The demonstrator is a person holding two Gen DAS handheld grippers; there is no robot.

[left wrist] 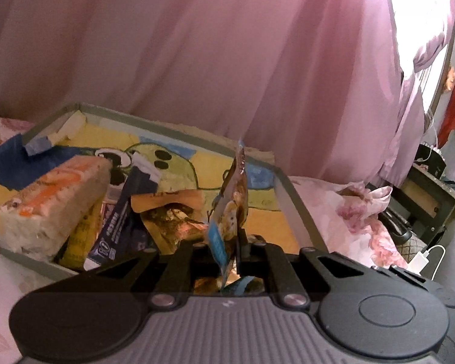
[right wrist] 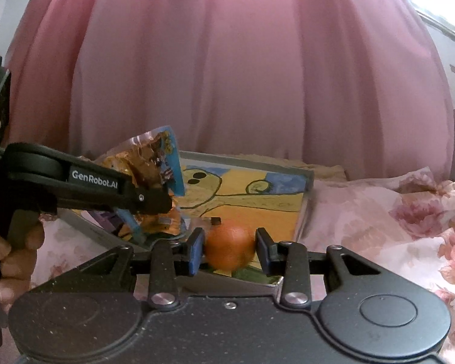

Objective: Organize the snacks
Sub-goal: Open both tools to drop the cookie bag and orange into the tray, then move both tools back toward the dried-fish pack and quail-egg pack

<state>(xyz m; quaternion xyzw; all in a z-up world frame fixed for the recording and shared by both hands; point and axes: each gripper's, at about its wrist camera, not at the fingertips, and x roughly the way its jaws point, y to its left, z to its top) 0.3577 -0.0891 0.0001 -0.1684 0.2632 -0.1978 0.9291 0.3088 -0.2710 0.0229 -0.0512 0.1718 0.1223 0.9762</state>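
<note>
My left tongs (left wrist: 232, 242) pinch a snack packet (left wrist: 230, 200) upright over the tray (left wrist: 297, 212)'s near edge; my right tongs (right wrist: 229, 250) clamp an orange (right wrist: 229, 247) beside its near corner.

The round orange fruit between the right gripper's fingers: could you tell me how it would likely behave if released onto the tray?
The round orange fruit would probably roll, being nearly spherical. Its smooth skin may slip between the blue-padded fingers. It looks firm, unlike the floppy foil snack packet.

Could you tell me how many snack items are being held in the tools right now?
2. A blue-edged snack packet is pinched upright in the left tool, above the tray. An orange round snack sits clamped in the right tool.
</note>
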